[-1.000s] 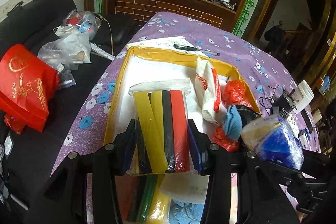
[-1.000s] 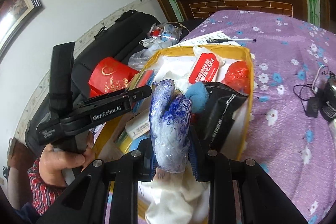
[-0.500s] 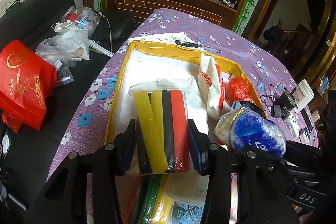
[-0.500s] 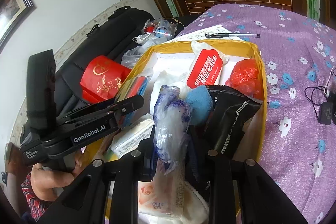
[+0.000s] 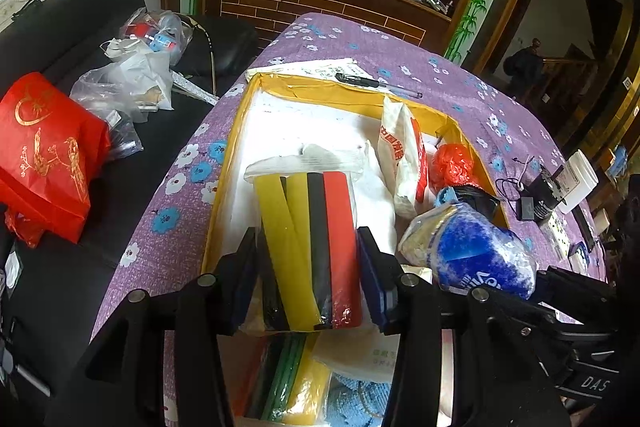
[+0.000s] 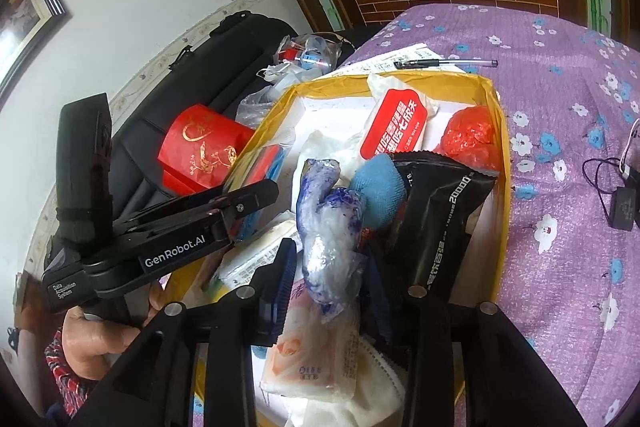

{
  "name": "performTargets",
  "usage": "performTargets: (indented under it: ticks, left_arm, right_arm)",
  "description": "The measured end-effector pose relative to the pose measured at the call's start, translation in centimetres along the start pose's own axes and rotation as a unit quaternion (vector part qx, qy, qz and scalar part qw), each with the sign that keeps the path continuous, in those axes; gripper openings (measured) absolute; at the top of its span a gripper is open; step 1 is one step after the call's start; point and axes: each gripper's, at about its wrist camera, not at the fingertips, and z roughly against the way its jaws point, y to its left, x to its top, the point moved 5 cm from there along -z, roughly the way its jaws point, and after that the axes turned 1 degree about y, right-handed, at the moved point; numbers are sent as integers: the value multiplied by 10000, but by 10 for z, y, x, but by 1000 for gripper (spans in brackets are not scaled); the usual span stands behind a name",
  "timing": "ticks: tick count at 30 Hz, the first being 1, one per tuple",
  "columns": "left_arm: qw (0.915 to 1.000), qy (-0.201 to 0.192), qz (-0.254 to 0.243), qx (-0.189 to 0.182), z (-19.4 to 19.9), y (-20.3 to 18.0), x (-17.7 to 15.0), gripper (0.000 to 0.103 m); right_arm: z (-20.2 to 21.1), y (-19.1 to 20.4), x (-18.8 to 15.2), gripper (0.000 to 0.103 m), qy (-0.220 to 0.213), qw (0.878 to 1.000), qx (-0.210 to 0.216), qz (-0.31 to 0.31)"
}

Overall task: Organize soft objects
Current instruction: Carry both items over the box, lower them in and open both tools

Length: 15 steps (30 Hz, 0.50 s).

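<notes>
The step in hand looks like the sorting itself: both grippers carry a soft item above the shallow yellow cardboard box [image 5: 224,187], which fills the middle of both views and sits on the desk under a purple flowered cloth [image 6: 560,75]. The next move, as I judge it, calls for lowering each bundle into a free patch of the box's white lining without dragging the neighbouring packets, then easing the jaws apart.

In the lower centre of the left wrist view, the left gripper [image 5: 306,279] has its jaws clamped on a clear plastic pack of flat yellow, black and red strips [image 5: 310,243]; the strips look smooth and rubbery, the wrapper glossy and crinkled at its top.

In the lower centre of the right wrist view, the right gripper [image 6: 332,267] has its jaws closed against a blue-and-white bundle in thin clear film [image 6: 330,223], lumpy and yielding, likely to deform under pressure.

Inside the box, right of centre, a matte black foil pouch [image 6: 436,215] leans against a fuzzy blue cloth ball [image 6: 380,187]. Above them lie a white tissue pack with a red label [image 6: 396,131] and a crumpled red plastic bag [image 6: 472,135]. A soft pink-printed tissue packet [image 6: 316,351] lies at the bottom.

A black pen [image 6: 440,63] rests on the desk just beyond the box's far rim.
</notes>
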Motion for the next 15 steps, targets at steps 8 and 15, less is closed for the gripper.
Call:
performTargets:
  ticks: [8, 15]
  left_arm:
    - [10000, -56, -1, -11, 11, -4, -2, 50]
    - [9998, -179, -40, -25, 27, -9, -3, 50]
  right_arm:
    - [8, 5, -5, 41, -27, 10000, 60, 25]
    - [18, 11, -9, 41, -59, 9998, 202, 71]
